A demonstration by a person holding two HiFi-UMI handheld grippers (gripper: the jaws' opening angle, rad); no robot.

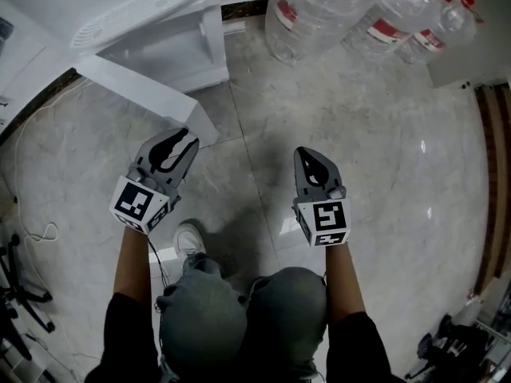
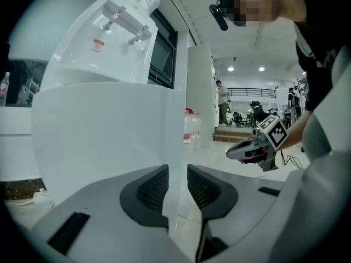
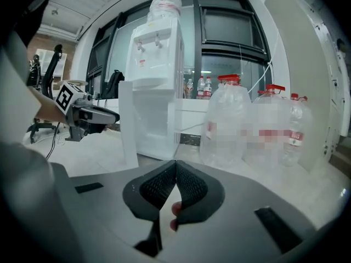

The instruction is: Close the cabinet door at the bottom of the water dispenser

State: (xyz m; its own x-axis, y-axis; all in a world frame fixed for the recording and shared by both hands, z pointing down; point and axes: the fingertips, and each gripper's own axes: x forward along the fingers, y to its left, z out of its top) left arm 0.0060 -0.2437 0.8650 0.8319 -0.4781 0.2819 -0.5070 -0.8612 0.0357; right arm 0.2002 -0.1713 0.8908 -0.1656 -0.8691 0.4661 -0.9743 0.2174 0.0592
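Note:
The white water dispenser (image 1: 152, 22) stands at the upper left, and its bottom cabinet door (image 1: 136, 86) hangs swung out over the floor. My left gripper (image 1: 185, 144) is at the door's free edge. In the left gripper view the door (image 2: 104, 141) fills the left side, and its edge runs between the pads of that gripper (image 2: 177, 185), which is shut on it. My right gripper (image 1: 310, 158) hovers over the bare floor to the right, apart from the door. Its pads meet with nothing between them (image 3: 176, 166). The right gripper view shows the dispenser (image 3: 156, 64) and the door (image 3: 127, 125) ahead.
Large water bottles (image 1: 319, 10) stand on the floor right of the dispenser. A thin cable (image 1: 32, 174) loops over the floor at the left, near black stands (image 1: 16, 294). The person's shoe (image 1: 189, 238) is below the left gripper. A wooden strip (image 1: 491, 174) borders the right.

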